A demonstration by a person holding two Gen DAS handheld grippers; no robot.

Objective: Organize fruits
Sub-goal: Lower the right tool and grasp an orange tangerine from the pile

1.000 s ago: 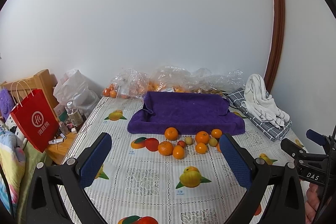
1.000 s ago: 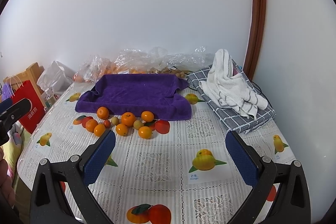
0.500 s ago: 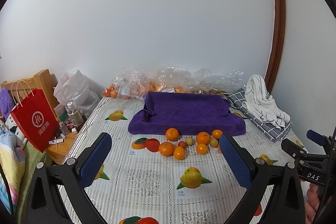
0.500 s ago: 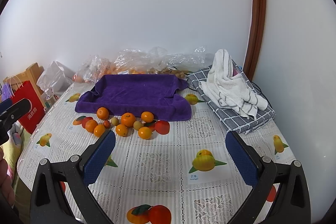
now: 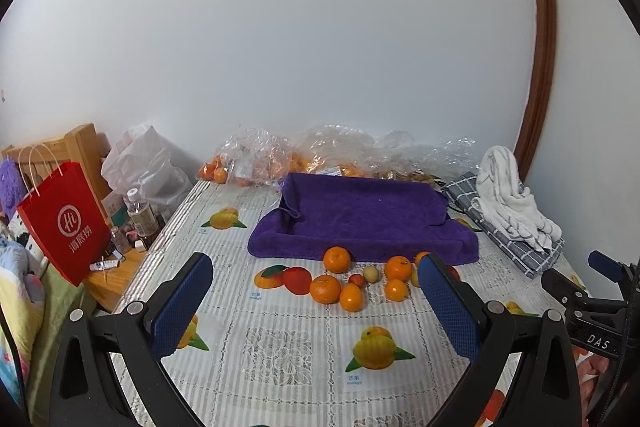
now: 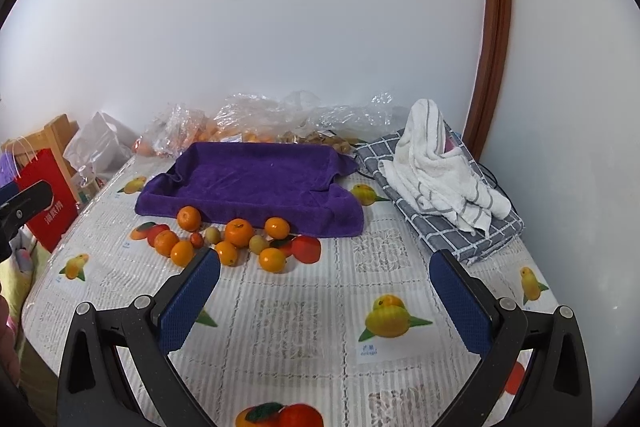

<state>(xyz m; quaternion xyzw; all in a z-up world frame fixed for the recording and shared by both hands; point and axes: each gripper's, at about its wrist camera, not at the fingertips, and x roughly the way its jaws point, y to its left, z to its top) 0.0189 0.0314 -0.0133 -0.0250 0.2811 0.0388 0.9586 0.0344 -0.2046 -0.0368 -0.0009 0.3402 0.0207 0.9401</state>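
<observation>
Fruits (image 6: pixel 236 237) lie loose in a small cluster on the printed tablecloth (image 6: pixel 312 319), just in front of the near edge of the purple towel (image 6: pixel 256 179) that is draped over what seems to be a shallow tray — mostly orange mandarins, with a few smaller pale green ones and a little red one among them. None sits on the towel yet, so by my reading the sorting has not begun.

Both tools are empty, with their blue pads spread wide. The left gripper (image 5: pixel 312 307) looks almost straight at the cluster: the fruits fall between its pads and slightly right of centre, further along the table. From the right gripper (image 6: pixel 324 307) the same cluster lies ahead and off to the left, its near fruits just past the left pad (the printed fruit pictures on the cloth should not be mistaken for targets).

So the left gripper looks better lined up — a forward reach would likely meet the front mandarins (image 5: pixel 351 297) first. Being round, they offer no long axis to match, though they may roll if nudged.
</observation>
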